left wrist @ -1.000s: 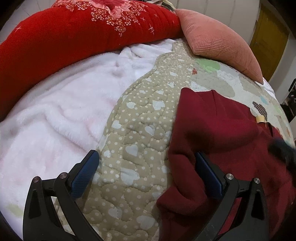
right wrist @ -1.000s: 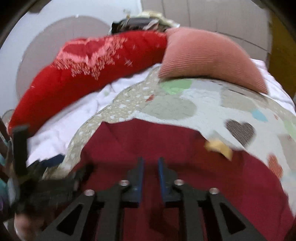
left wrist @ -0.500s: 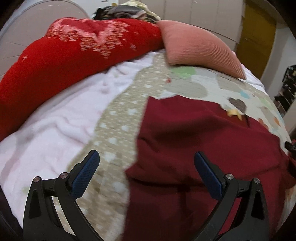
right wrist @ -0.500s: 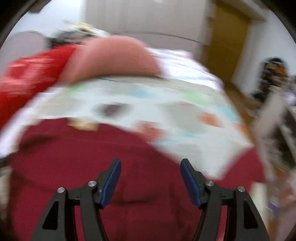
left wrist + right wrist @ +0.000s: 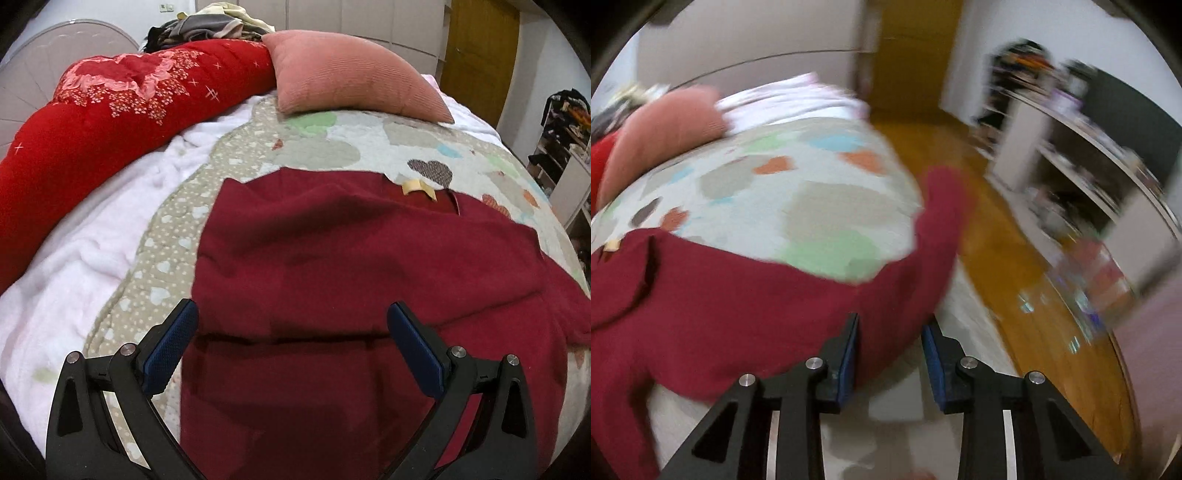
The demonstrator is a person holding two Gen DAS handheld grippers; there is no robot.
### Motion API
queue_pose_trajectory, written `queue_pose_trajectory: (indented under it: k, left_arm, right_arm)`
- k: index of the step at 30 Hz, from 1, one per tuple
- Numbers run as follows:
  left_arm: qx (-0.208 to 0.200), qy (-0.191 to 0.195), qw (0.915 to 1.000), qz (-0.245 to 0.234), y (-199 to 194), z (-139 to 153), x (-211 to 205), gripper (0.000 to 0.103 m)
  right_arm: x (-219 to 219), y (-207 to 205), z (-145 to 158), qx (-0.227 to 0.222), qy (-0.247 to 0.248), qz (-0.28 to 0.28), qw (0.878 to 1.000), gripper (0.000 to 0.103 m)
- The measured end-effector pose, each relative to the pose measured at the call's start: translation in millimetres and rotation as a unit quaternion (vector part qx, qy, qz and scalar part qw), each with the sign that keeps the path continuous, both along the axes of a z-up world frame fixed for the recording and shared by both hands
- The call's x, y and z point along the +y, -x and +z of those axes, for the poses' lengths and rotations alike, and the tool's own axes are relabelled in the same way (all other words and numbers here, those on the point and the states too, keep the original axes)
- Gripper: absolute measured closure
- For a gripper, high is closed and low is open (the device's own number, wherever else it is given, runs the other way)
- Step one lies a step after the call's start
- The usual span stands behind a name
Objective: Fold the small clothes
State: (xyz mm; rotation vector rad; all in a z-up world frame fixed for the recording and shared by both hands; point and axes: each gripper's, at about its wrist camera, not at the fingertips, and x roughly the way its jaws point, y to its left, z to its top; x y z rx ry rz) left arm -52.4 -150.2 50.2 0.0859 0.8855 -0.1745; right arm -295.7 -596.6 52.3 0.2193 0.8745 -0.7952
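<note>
Left wrist: sweater (image 5: 351, 266) under hand-held gripper (image 5: 291, 345)

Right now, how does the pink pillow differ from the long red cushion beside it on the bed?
The pink pillow is plain, ribbed and roughly square; the long red cushion is a stretched-out bolster with a pink flower pattern and small white stars. The pillow rests on the heart-patterned quilt, while the cushion lies along the fluffy white blanket. Both sit at the far end of the bed, touching at one corner, well beyond the maroon garment.
</note>
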Motion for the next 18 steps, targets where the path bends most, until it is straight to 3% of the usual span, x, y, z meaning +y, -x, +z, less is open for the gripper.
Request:
queue_pose_trajectory:
  k: [6, 11, 14, 18]
  left_arm:
    - [0.008, -0.002, 1.0000, -0.005, 5.5, -6.4, -3.1, 0.001]
    - [0.011, 0.002, 0.9999, -0.005, 9.2, -6.5, -4.4, 0.000]
    - [0.013, -0.003, 0.9999, -0.007, 11.3, -7.3, -5.7, 0.001]
    - [0.012, -0.015, 0.9998, -0.007, 13.1, -8.0, -6.8, 0.000]
  right_arm:
    - [-18.5, 65.6, -0.6, -0.037, -0.047, -0.072, 0.996, 0.056]
    - [-44.9, 93.3, 11.4, -0.106, -0.086, -0.124, 0.983, 0.053]
    - [-65.5, 106.6, 2.5, -0.155, -0.157, -0.139, 0.965, 0.049]
    - [-81.3, 119.8, -20.0, -0.203, -0.238, -0.176, 0.933, 0.049]
